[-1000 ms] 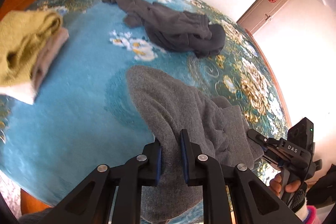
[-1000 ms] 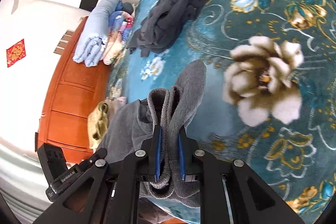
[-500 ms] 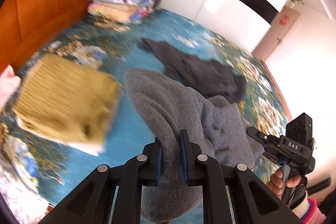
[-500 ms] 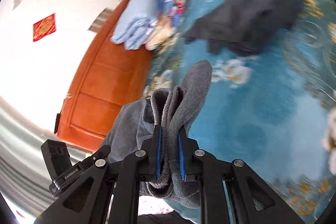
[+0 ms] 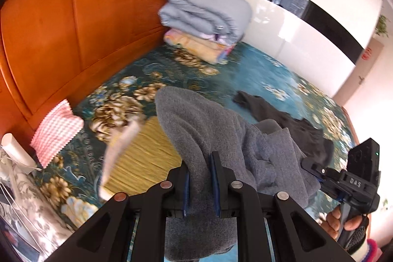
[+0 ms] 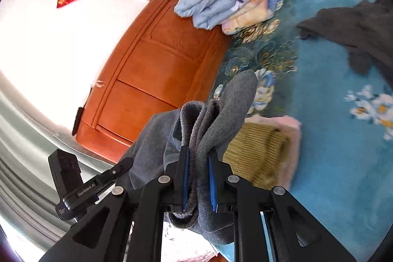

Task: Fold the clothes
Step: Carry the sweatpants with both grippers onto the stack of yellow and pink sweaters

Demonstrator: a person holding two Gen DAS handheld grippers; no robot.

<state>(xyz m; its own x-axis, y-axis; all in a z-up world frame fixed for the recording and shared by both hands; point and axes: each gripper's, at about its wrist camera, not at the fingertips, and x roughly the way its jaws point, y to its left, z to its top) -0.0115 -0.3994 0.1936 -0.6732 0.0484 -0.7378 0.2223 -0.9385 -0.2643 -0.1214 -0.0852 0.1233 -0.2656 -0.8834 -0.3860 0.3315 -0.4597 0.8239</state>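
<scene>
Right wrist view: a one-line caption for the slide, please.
Right tool shut on a folded grey garment above the olive knit on the floral bedspread.

Orange wooden headboard (image 5: 81, 23); teal floral bedspread (image 5: 270, 80); white walls (image 6: 49, 36), bright daylight.

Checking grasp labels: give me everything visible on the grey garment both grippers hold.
The grey garment looks like soft fleecy knit, folded into a thick bundle with a ribbed hem edge showing. It is lifted off the bed, pinched at one end by the left gripper and at the other by the right gripper, each shut on several layers. It hangs over the olive knit of a folded pile; contact cannot be told.
</scene>
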